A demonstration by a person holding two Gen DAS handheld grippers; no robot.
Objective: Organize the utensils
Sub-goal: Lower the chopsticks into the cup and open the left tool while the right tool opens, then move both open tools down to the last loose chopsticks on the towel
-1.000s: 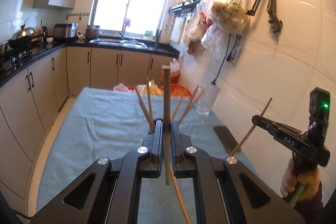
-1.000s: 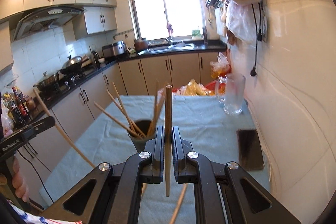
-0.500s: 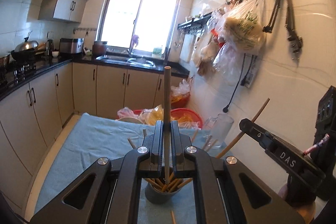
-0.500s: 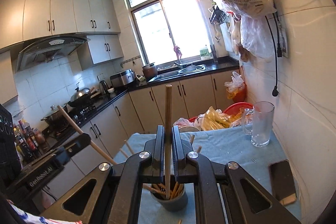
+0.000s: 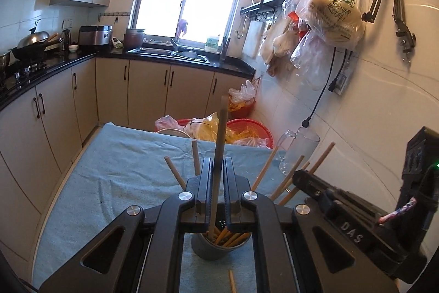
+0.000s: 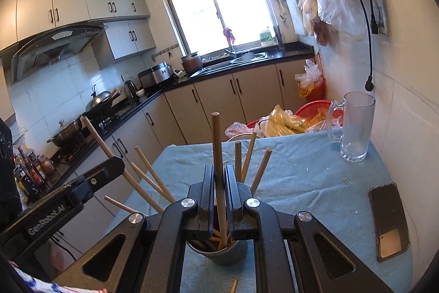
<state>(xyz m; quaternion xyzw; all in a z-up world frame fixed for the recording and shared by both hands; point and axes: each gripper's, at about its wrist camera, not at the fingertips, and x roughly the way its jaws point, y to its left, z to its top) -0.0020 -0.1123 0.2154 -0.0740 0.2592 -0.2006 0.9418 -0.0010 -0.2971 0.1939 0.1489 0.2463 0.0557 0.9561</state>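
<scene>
My left gripper (image 5: 216,191) is clamped tight on one chopstick (image 5: 219,153), tip inside the grey holder cup (image 5: 208,249) at six o'clock. My right gripper (image 6: 219,194) likewise pinches its chopstick (image 6: 218,153) over that cup (image 6: 225,254).

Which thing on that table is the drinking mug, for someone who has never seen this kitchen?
Start at the table under the light blue cloth and follow it to the far corner by the white tiled wall. There stands the tall clear glass mug, upright, with a handle. Unlike the grey chopstick cup, it is see-through and empty.
</scene>
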